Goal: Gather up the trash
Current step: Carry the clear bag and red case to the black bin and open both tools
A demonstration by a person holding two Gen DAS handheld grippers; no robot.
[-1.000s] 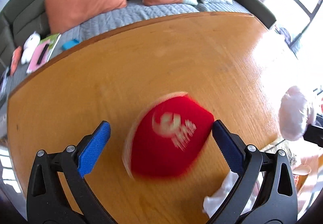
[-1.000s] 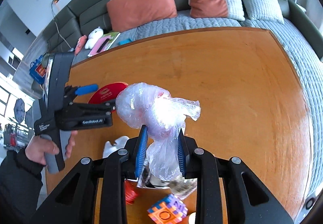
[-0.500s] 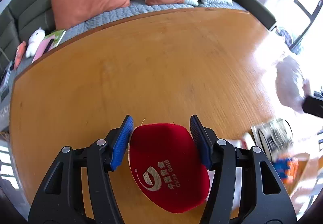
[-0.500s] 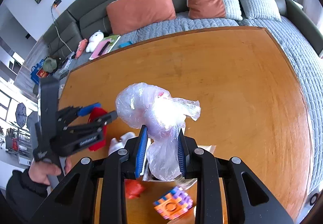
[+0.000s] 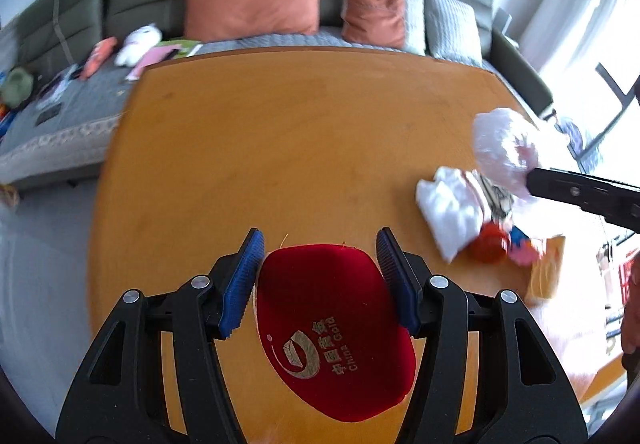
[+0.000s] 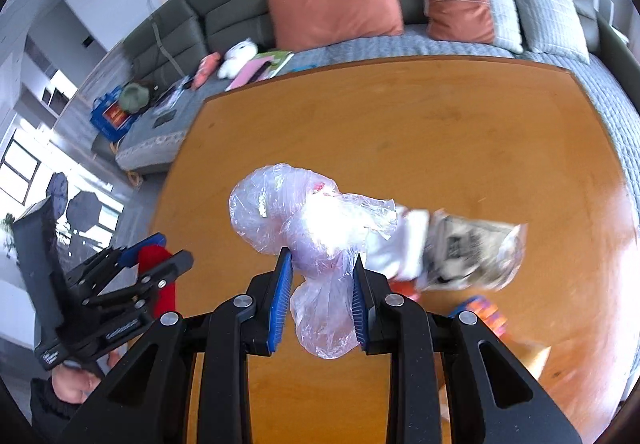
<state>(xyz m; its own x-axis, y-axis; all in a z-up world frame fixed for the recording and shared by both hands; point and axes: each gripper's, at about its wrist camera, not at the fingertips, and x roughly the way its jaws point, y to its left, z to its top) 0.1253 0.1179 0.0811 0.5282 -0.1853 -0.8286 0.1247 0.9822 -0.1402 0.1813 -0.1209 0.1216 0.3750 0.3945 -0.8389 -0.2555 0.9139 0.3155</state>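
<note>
My left gripper (image 5: 320,244) is shut on a red velvet pouch (image 5: 332,328) with gold lettering, held above the near left edge of the wooden table (image 5: 280,148). My right gripper (image 6: 320,264) is shut on a crumpled clear plastic bag (image 6: 304,212), held above the table. The bag (image 5: 504,148) also shows at the right of the left wrist view. The left gripper with the red pouch (image 6: 160,264) shows at the lower left of the right wrist view.
A pile lies on the table's near right: white tissue (image 5: 452,208), a printed wrapper (image 6: 468,252), a red item (image 5: 488,248) and an orange-blue puzzle cube (image 6: 484,312). A grey sofa with orange cushions (image 5: 252,0) stands behind the table.
My left gripper closed on the red pouch, lifted it and drew back toward the table's left edge. My right gripper kept its hold on the plastic bag and shifted left.
</note>
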